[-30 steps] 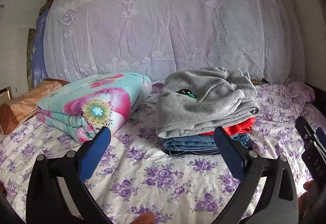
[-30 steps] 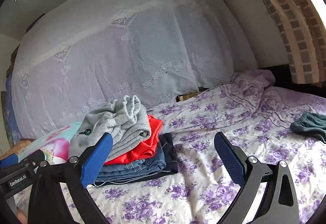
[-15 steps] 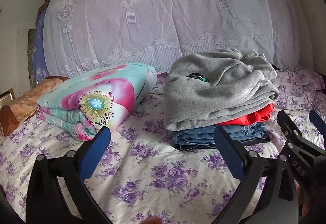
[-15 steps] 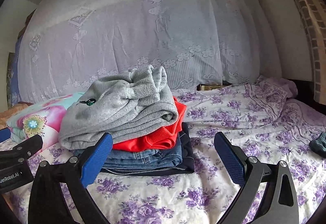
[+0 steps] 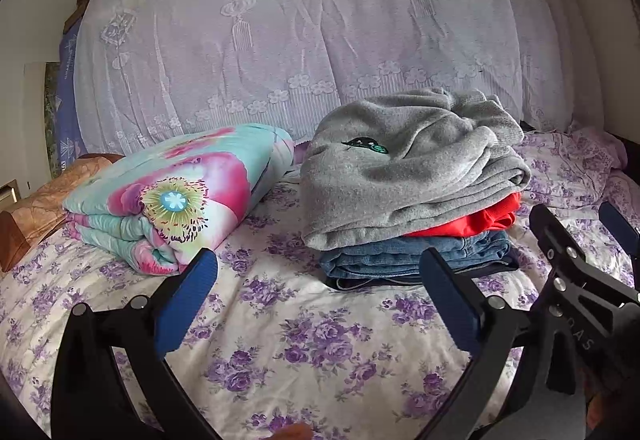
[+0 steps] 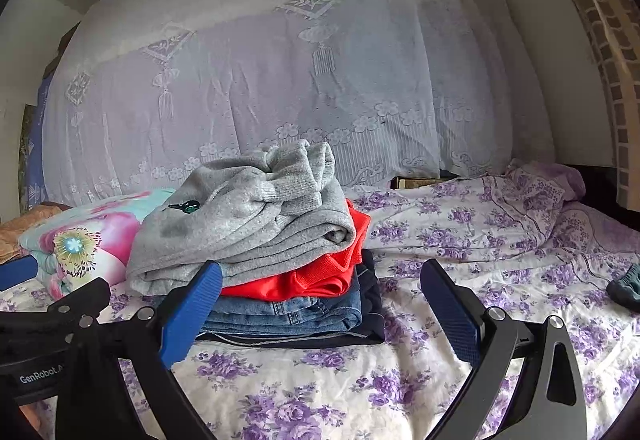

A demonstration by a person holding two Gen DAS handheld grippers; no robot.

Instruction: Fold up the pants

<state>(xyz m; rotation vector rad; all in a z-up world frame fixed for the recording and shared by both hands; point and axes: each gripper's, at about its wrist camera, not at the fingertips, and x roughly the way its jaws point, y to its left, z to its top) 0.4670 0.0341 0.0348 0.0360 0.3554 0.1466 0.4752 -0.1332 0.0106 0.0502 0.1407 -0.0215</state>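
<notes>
A stack of folded clothes lies on the bed: grey fleece pants (image 5: pixel 404 176) (image 6: pixel 248 220) on top, a red garment (image 5: pixel 476 220) (image 6: pixel 316 276) under them, blue jeans (image 5: pixel 416 260) (image 6: pixel 292 312) below, and a dark garment (image 6: pixel 372 304) at the bottom. My left gripper (image 5: pixel 316 300) is open and empty, just in front of the stack. My right gripper (image 6: pixel 320 308) is open and empty, close to the stack's front right; its frame shows in the left wrist view (image 5: pixel 576 280).
A folded floral quilt (image 5: pixel 172 196) (image 6: pixel 80 244) lies left of the stack. The bed (image 5: pixel 304 340) has a purple flowered sheet. A lace-covered headboard (image 5: pixel 320 40) stands behind. A dark green cloth (image 6: pixel 626 286) lies at the far right. A brown pillow (image 5: pixel 52 196) is at the left.
Both grippers have moved closer to the clothes stack, which now looks larger in both views. Both stay open and empty.
</notes>
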